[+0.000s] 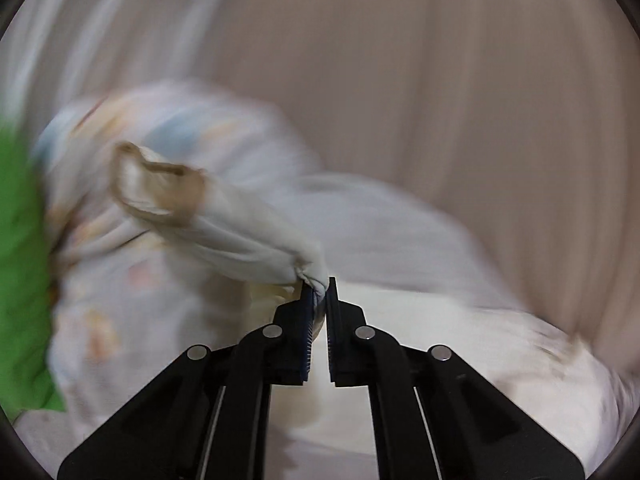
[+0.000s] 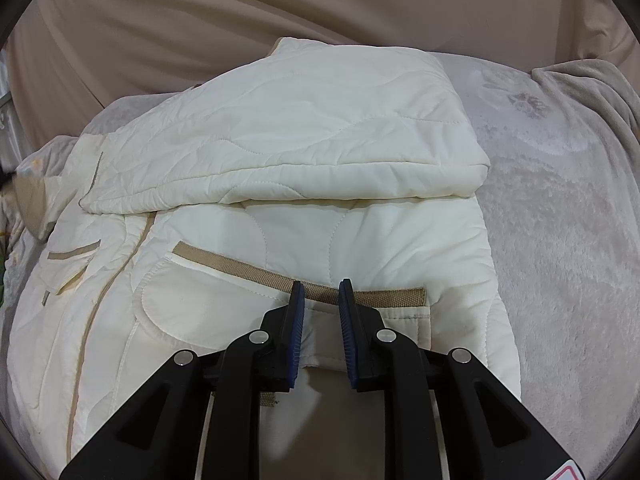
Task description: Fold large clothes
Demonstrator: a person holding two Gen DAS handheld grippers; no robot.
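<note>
A cream quilted jacket [image 2: 280, 216] with tan trim lies on a grey plush blanket [image 2: 560, 240]. One sleeve is folded across its upper part. My right gripper [image 2: 321, 286] is open, its tips just above the tan pocket band [image 2: 248, 270], holding nothing. In the blurred left wrist view my left gripper [image 1: 319, 286] is shut on the jacket's other sleeve [image 1: 240, 232], pinching a fold of its cloth. The sleeve's tan-edged cuff [image 1: 156, 184] hangs away to the upper left.
A beige curtain or sheet [image 2: 200, 20] hangs behind the bed. A patterned pale cloth [image 1: 120, 280] and something bright green [image 1: 20, 260] lie at the left. The blanket stretches away at the right of the jacket.
</note>
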